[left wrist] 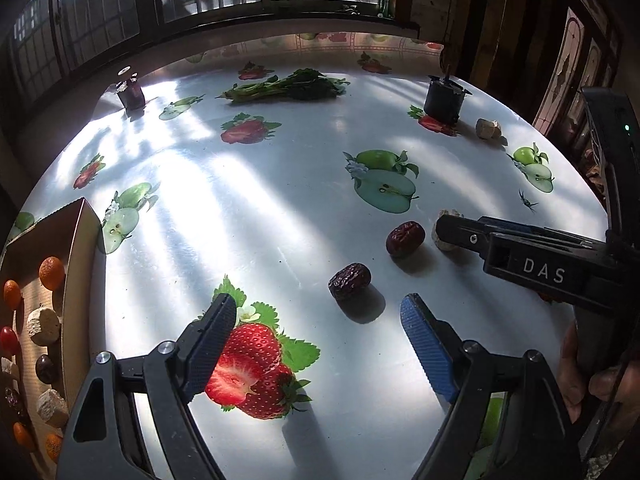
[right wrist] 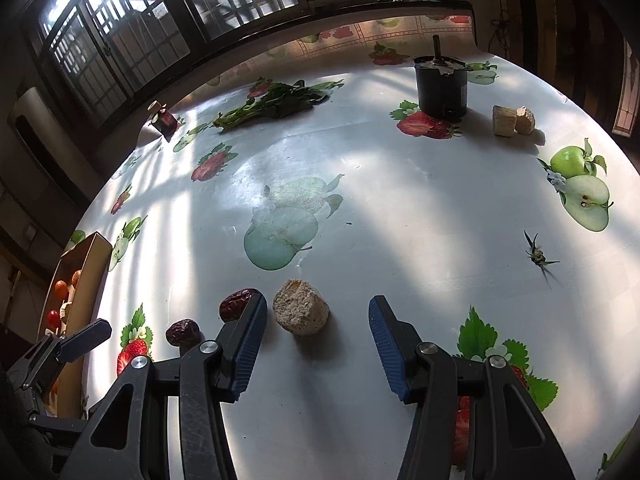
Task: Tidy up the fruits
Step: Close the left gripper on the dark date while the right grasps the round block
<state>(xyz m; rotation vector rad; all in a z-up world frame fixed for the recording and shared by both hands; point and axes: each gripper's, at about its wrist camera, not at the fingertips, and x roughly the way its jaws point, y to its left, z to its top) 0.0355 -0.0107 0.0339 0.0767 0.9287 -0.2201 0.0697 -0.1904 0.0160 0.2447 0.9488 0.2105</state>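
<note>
- Sunlit oilcloth printed with strawberries and apples covers the table (left wrist: 280, 208) below barred windows.
- Left wrist view: the left gripper (left wrist: 316, 320) stands released, jaws wide and empty; a wrinkled dark date (left wrist: 349, 281) lies just above the gap, nearer the right finger. A redder date (left wrist: 405, 238) sits further up right, beside the right gripper (left wrist: 456, 232), which hides most of a pale chunk.
- Far left, a cardboard box (left wrist: 76, 280) holds small fruits.
- Right wrist view: the right gripper's fingers are apart, not gripping; the crumbly beige chunk (right wrist: 301, 312) lies between the tips, nearer the left finger. Both dates lie lower left; a black pot (right wrist: 440, 88) stands upper right.
</note>
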